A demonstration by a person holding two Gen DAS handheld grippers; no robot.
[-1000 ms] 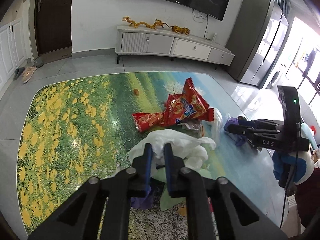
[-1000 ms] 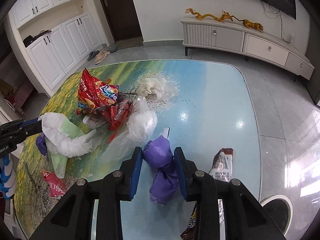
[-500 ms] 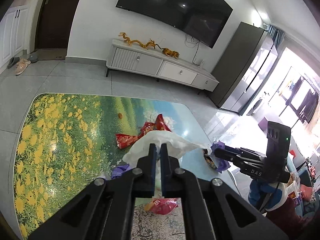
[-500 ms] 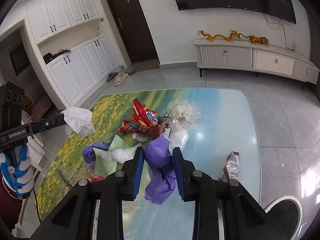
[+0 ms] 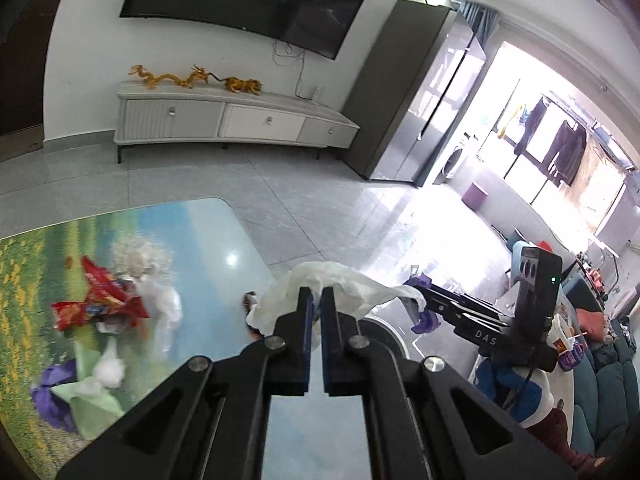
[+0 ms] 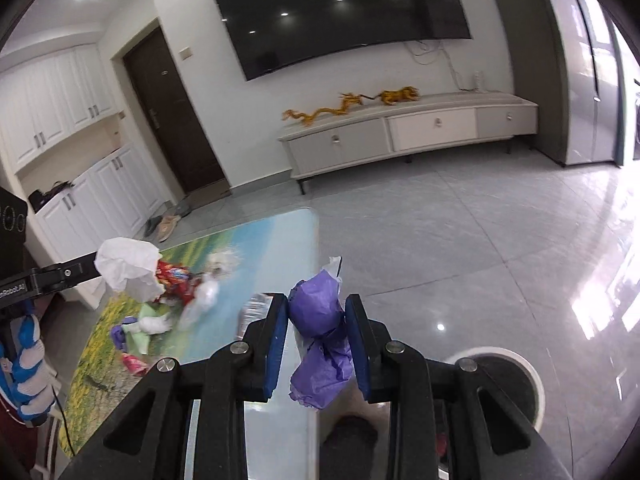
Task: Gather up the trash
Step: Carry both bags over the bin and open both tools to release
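Note:
My left gripper (image 5: pixel 314 295) is shut on a crumpled white tissue (image 5: pixel 340 284), held in the air past the table's right edge. My right gripper (image 6: pixel 316 307) is shut on a purple paper wad (image 6: pixel 318 322), hanging over the table edge near a round white-rimmed bin (image 6: pixel 505 374) on the floor. In the left wrist view the right gripper (image 5: pixel 424 296) shows at the right with the purple wad (image 5: pixel 425 316). The right wrist view shows the left gripper's white tissue (image 6: pixel 128 268) at the left.
On the landscape-print table (image 5: pixel 216 236) lie red snack wrappers (image 5: pixel 100 300), clear plastic (image 5: pixel 164 312), a green sheet (image 5: pixel 90 396), purple paper (image 5: pixel 52 384) and a brown wrapper (image 5: pixel 250 300). A TV cabinet (image 5: pixel 224 120) and tall grey cabinet (image 5: pixel 416 92) stand beyond. A person's gloved hand (image 6: pixel 28 356) holds the left tool.
Both grippers lifted their trash off the table and swung to the right, towards the floor bin. The left jaws closed fully on the white tissue.

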